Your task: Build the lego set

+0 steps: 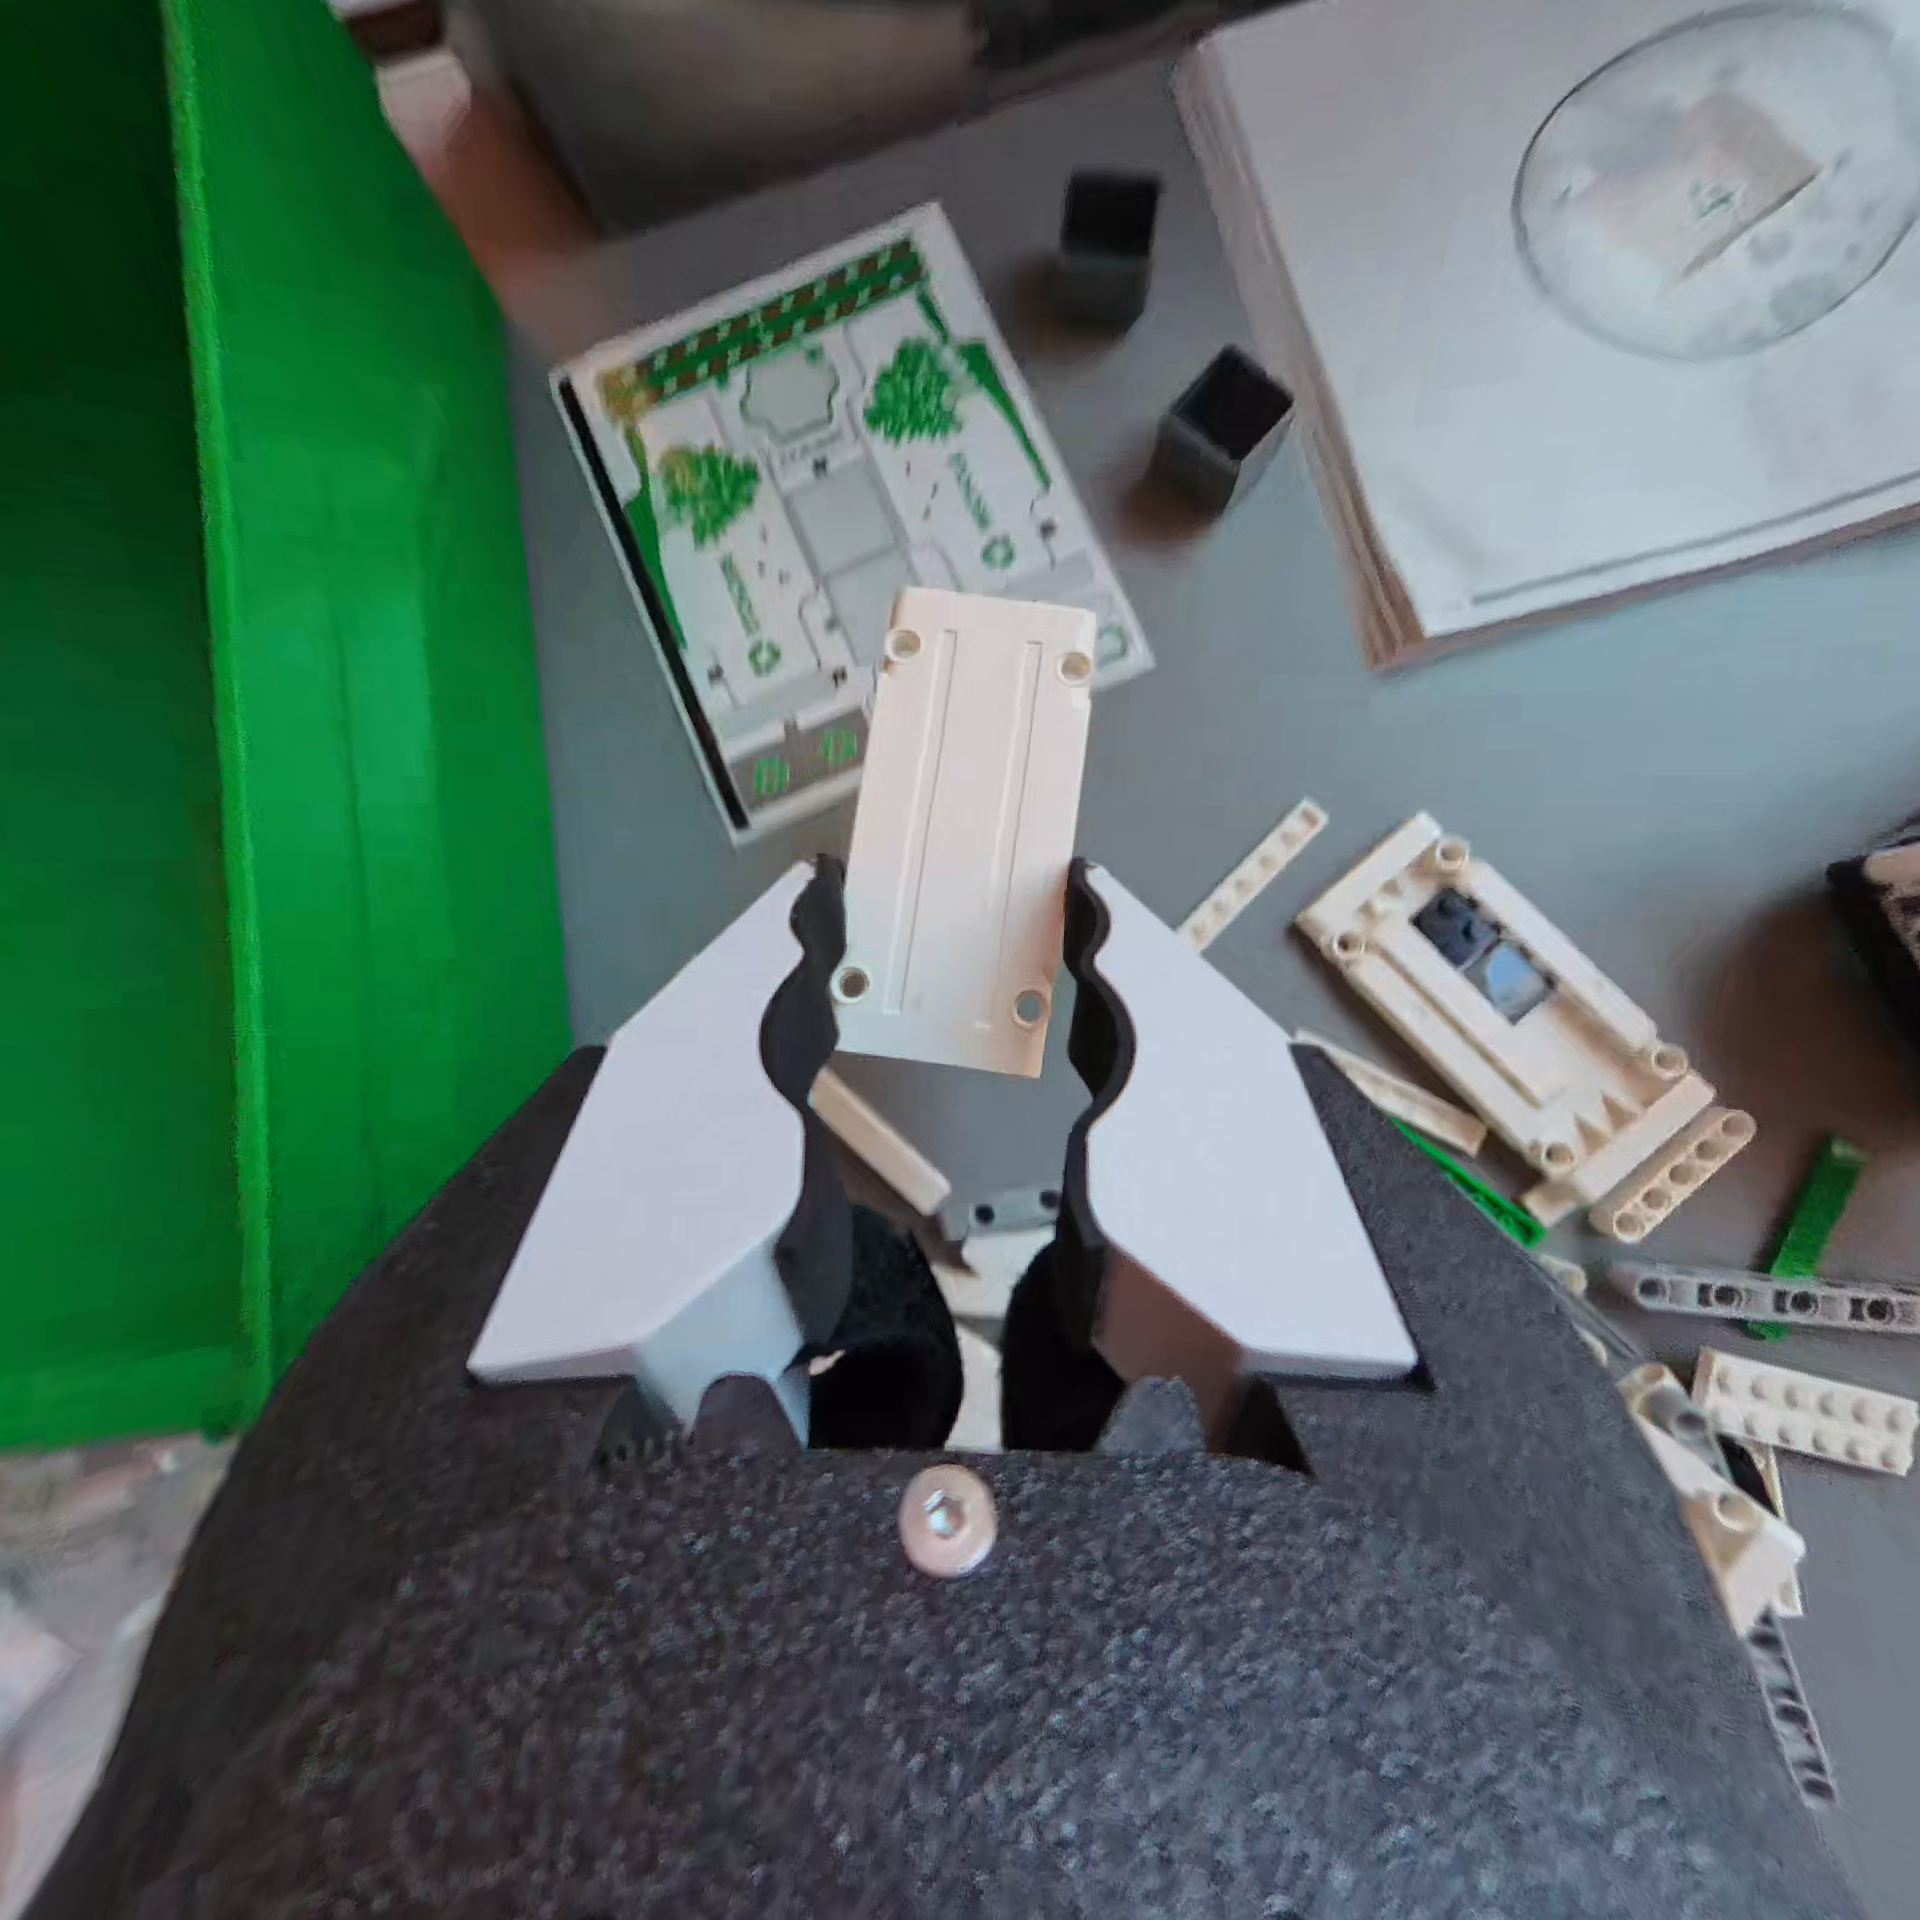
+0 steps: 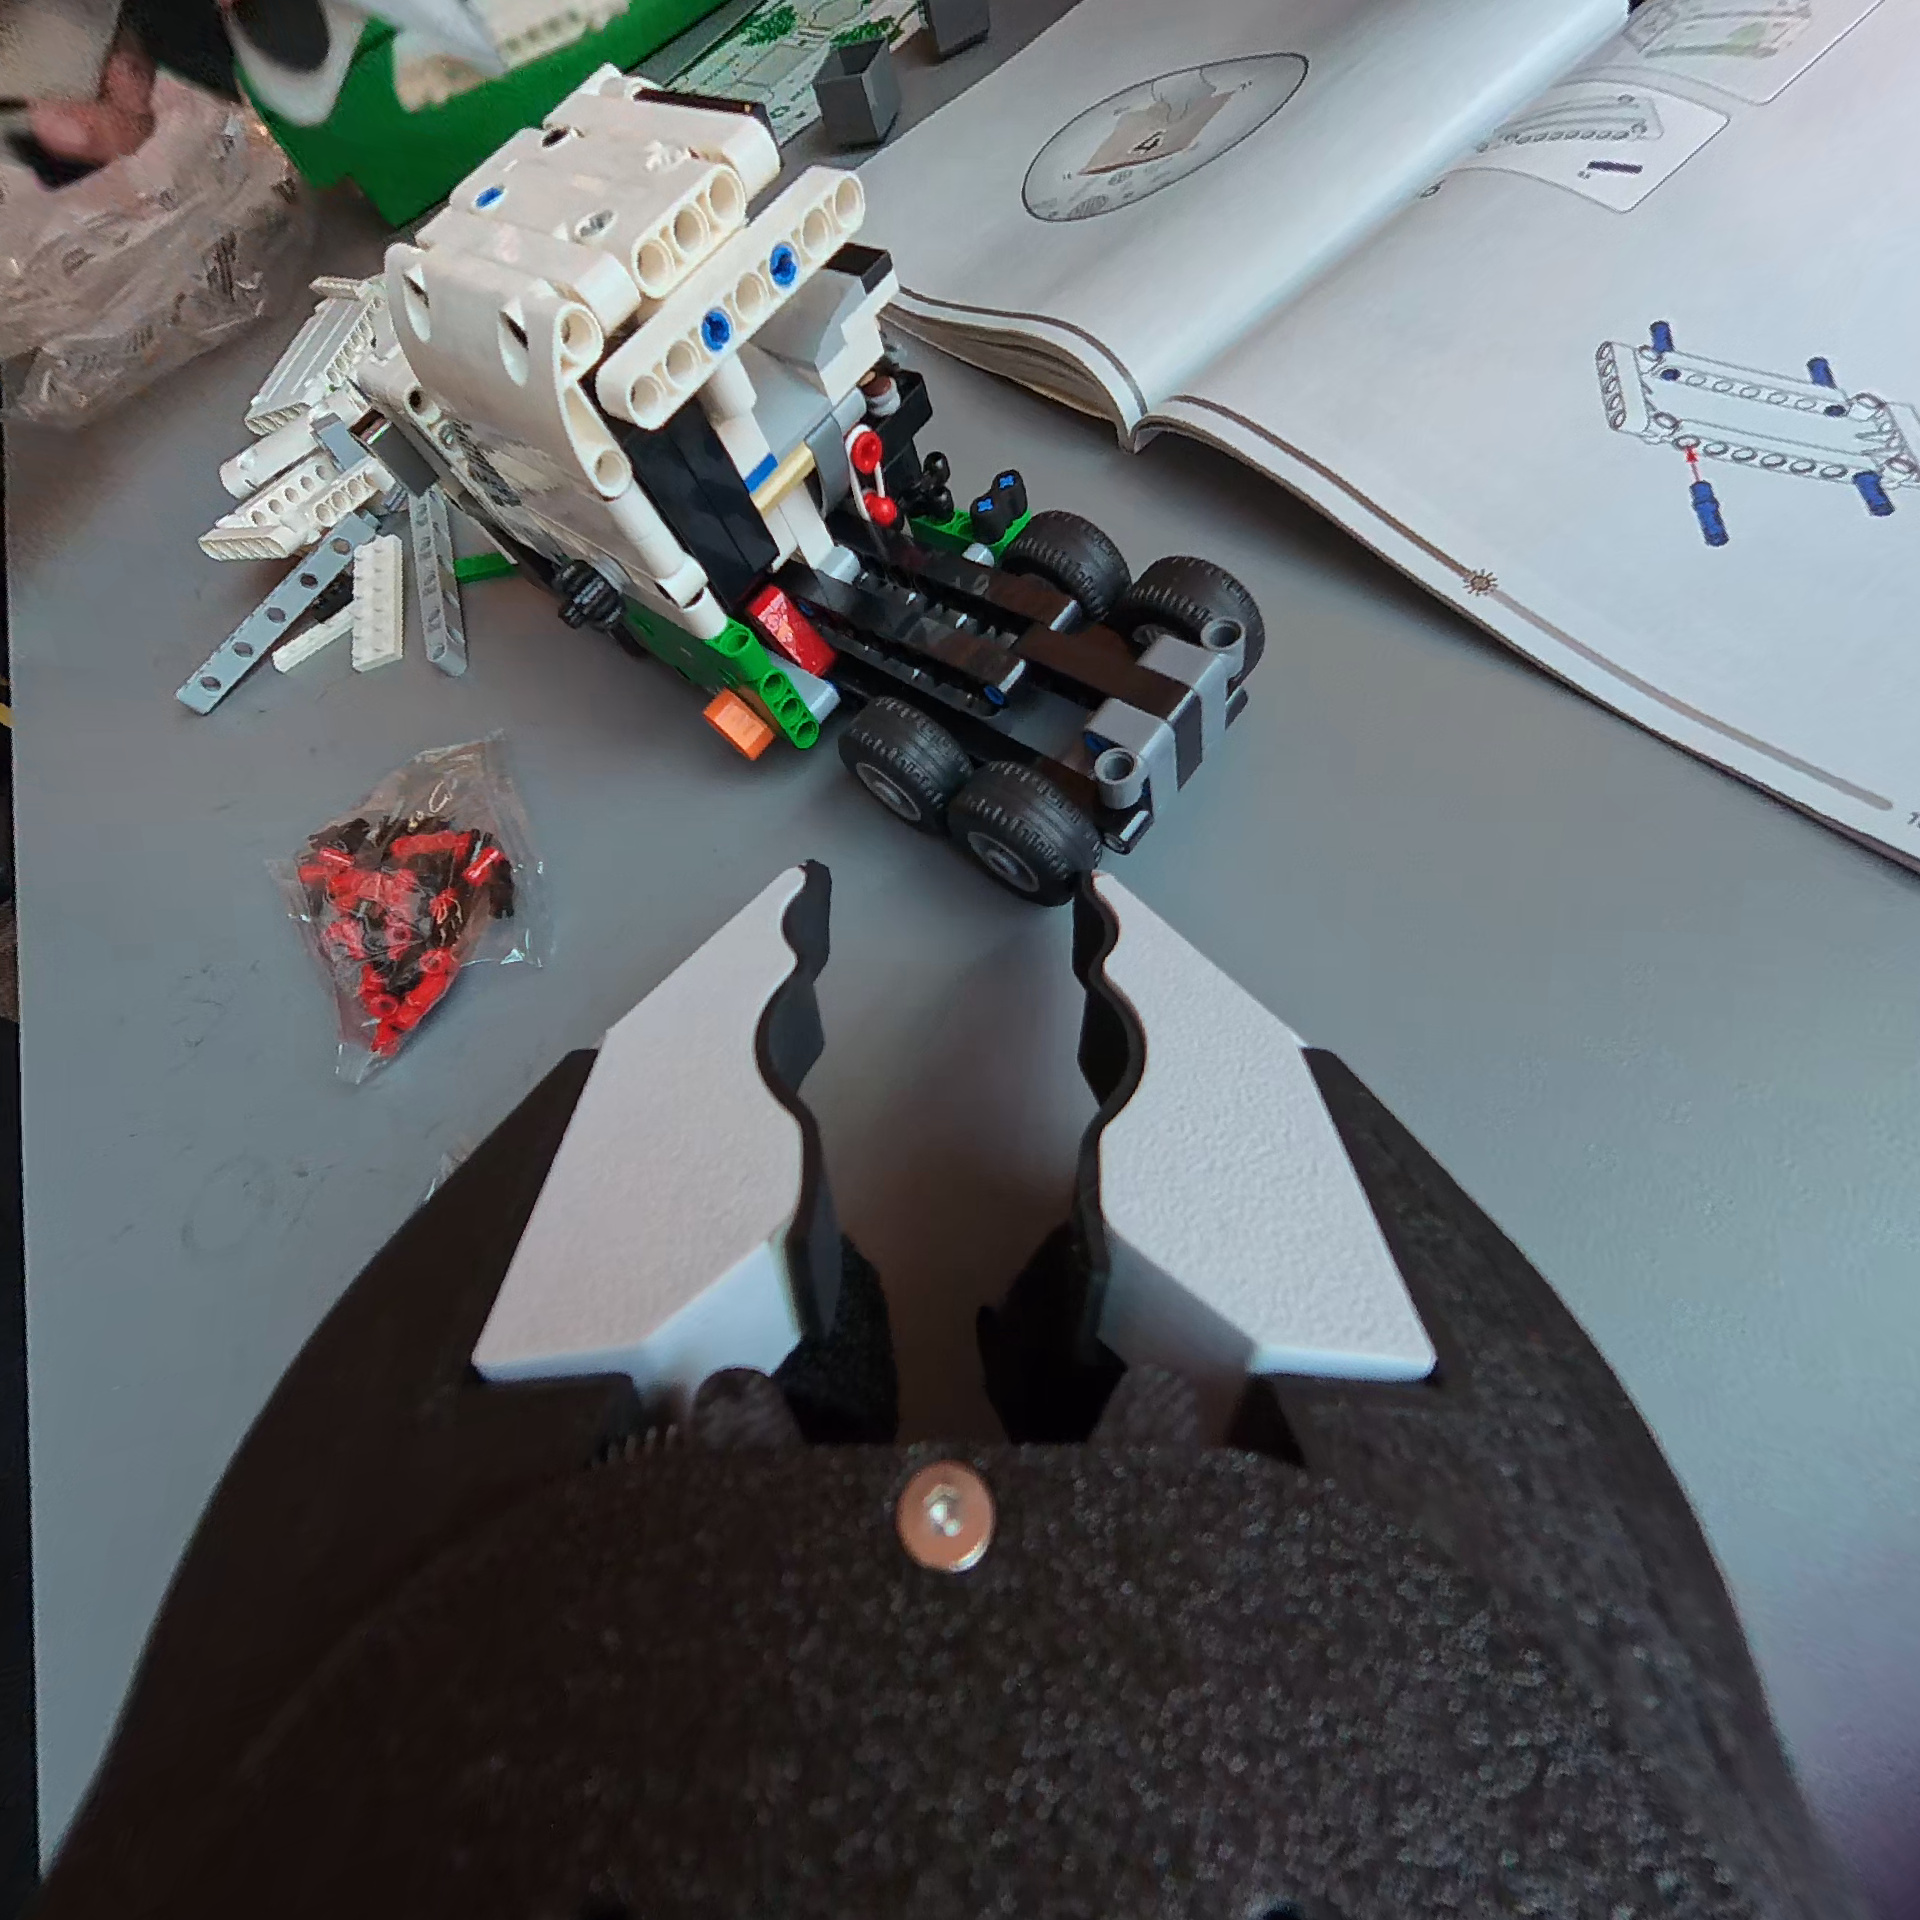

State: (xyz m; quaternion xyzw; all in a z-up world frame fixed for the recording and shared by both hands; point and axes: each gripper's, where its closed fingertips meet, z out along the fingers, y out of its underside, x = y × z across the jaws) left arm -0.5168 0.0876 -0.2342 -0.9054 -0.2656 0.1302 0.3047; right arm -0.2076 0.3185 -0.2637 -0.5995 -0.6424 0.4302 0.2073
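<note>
My left gripper (image 1: 951, 883) is shut on a flat white lego panel (image 1: 971, 821) with a hole near each corner, and holds it upright above the grey table. A second white panel assembly (image 1: 1507, 1013) lies on the table to the right, with loose white, grey and green pieces (image 1: 1808, 1413) around it. My right gripper (image 2: 951, 888) is open and empty, low over the table. Just beyond it stands the partly built truck (image 2: 831, 499), its black wheels (image 2: 1023, 826) nearest the fingertips and its white cab tilted away.
A green box (image 1: 260, 675) fills the left of the left wrist view. A sticker sheet (image 1: 831, 540), two small grey cups (image 1: 1221, 436) and the open instruction booklet (image 2: 1455, 343) lie on the table. A bag of red and black pins (image 2: 410, 914) and loose beams (image 2: 332, 540) lie left of the truck. The gap from one gripper's tips to the other's is roughly 40 cm.
</note>
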